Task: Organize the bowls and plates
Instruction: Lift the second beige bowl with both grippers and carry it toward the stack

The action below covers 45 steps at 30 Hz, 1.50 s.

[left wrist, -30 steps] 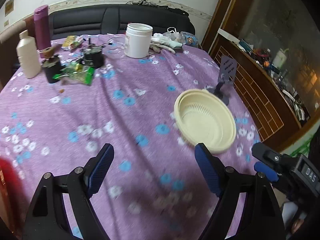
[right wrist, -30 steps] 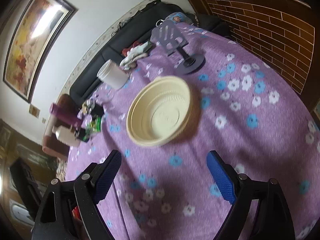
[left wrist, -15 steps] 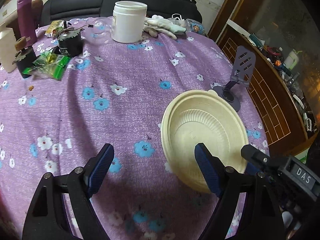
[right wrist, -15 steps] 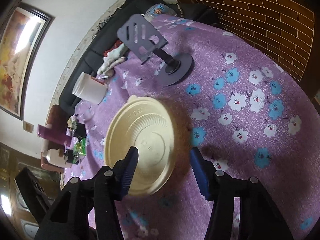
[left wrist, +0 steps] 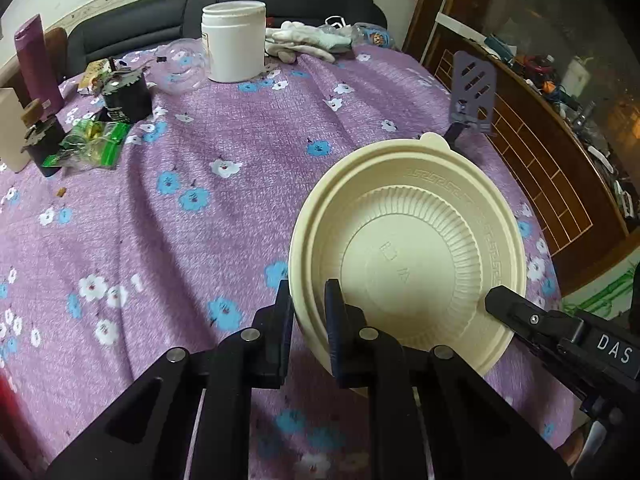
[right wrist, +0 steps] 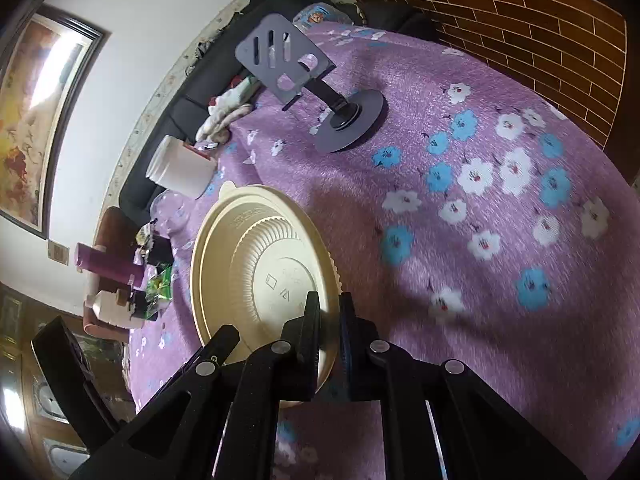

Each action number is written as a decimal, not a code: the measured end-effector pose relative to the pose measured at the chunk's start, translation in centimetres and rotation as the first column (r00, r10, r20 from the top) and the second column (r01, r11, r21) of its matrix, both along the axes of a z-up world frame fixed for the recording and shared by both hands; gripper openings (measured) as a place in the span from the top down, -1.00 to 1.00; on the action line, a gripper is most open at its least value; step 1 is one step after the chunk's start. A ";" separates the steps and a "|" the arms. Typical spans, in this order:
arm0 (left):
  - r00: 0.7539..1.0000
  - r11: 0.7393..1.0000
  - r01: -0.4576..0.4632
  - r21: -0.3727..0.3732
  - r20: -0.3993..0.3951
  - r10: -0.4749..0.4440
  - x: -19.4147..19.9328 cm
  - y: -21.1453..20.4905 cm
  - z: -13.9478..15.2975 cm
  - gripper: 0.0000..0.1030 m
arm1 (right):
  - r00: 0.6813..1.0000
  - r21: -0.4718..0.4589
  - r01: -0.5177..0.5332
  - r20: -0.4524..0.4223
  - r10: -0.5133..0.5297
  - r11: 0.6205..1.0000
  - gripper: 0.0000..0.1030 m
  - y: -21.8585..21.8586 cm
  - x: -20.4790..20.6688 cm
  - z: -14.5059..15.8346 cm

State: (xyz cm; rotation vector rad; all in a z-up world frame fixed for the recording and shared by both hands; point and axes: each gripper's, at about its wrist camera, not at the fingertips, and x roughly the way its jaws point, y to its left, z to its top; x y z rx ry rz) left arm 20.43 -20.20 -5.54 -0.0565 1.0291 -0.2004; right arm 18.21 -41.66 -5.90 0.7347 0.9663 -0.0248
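Note:
A cream plastic bowl (left wrist: 408, 248) sits on the purple flowered tablecloth (left wrist: 224, 208) near the table's right edge; a second rim shows nested under it. My left gripper (left wrist: 307, 320) is shut on the bowl's near left rim. My right gripper (right wrist: 329, 320) is shut on the rim of the same bowl (right wrist: 264, 264) at its opposite side. The right gripper's body also shows in the left wrist view (left wrist: 560, 340), at the bowl's right edge.
A purple phone stand (left wrist: 472, 92) stands just behind the bowl. A white jar (left wrist: 234, 40), a clear glass bowl (left wrist: 182, 66), gloves (left wrist: 300, 40), dark tins, a snack bag (left wrist: 88, 144) and bottles crowd the far left. A brick-faced wooden counter (left wrist: 552, 168) flanks the right.
Both grippers moved in on the bowl and closed on its rim, the left from the near left side and the right from the opposite side. One second ago both were open.

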 end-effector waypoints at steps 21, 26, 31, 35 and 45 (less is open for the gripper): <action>0.998 0.999 0.033 0.000 0.058 -0.033 -8.4 3.9 1.5 0.75 | 0.998 -0.036 -0.004 0.070 0.006 0.999 0.83 4.4 -10.0 1.9; 0.998 0.999 0.031 -0.010 0.058 -0.031 -9.9 5.1 1.4 0.75 | 0.997 -0.041 -0.008 0.074 0.011 0.999 0.83 5.5 -11.5 2.0; 0.998 0.999 0.030 -0.014 0.061 -0.029 -11.0 6.0 1.4 0.75 | 0.997 -0.060 -0.012 0.076 0.017 0.998 0.83 6.7 -12.7 2.0; 0.998 1.000 0.024 -0.017 0.065 -0.023 -11.9 6.8 1.4 0.75 | 0.996 -0.079 -0.022 0.081 0.028 0.997 0.83 7.7 -13.5 2.1; 0.997 1.000 0.012 -0.024 0.072 -0.010 -13.7 8.7 1.5 0.75 | 0.995 -0.097 -0.051 0.086 0.059 0.994 0.83 9.7 -14.8 2.0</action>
